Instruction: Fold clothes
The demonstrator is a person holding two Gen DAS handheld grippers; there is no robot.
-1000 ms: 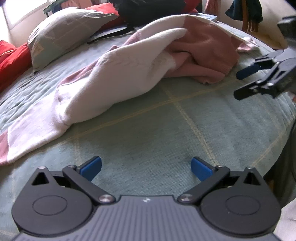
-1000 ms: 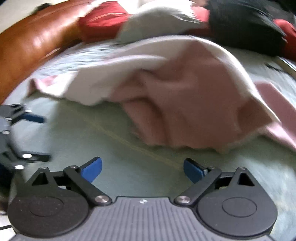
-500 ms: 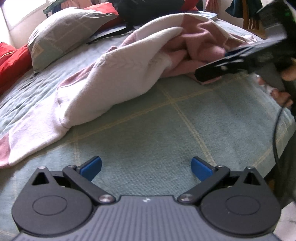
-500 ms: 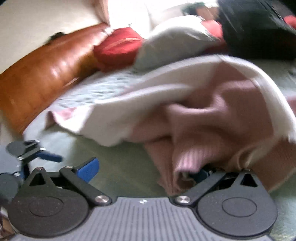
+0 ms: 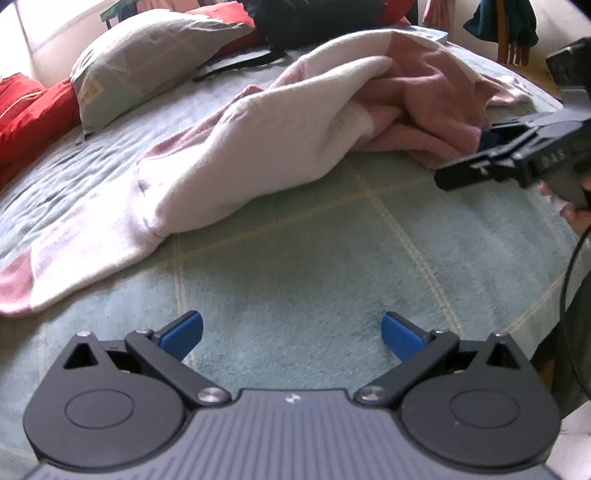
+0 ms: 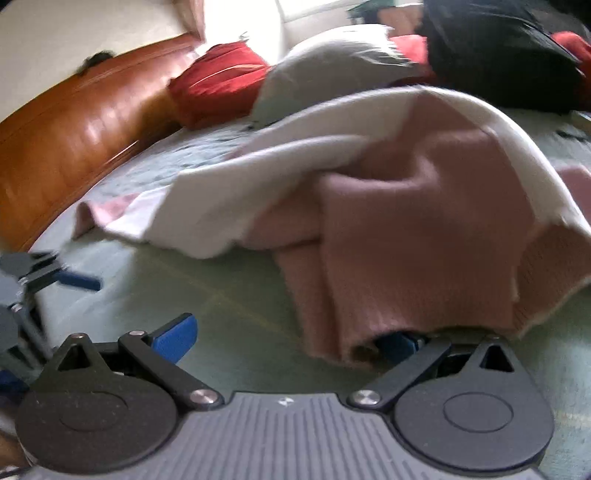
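Observation:
A pink and cream sweater (image 5: 258, 158) lies crumpled across the middle of the green quilted bed (image 5: 314, 266). Its pink ribbed hem (image 6: 406, 258) faces my right gripper (image 6: 286, 336), which is open. The hem's edge drapes over the right blue pad (image 6: 397, 341), while the left pad is bare. In the left wrist view the right gripper (image 5: 469, 158) sits at the sweater's right end, held by a hand. My left gripper (image 5: 291, 330) is open over bare quilt, short of the cream sleeve (image 5: 92, 266). It also shows at the left edge as the left gripper (image 6: 55, 280).
A grey pillow (image 5: 147, 55), red cushions (image 5: 26, 110) and a black bag (image 5: 314, 18) lie at the bed's far side. A brown wooden headboard (image 6: 74, 129) runs along the left in the right wrist view. The bed's edge curves close on the right.
My right gripper moved in from open quilt to the pink hem, which now lies over its right pad. The left gripper has barely shifted.

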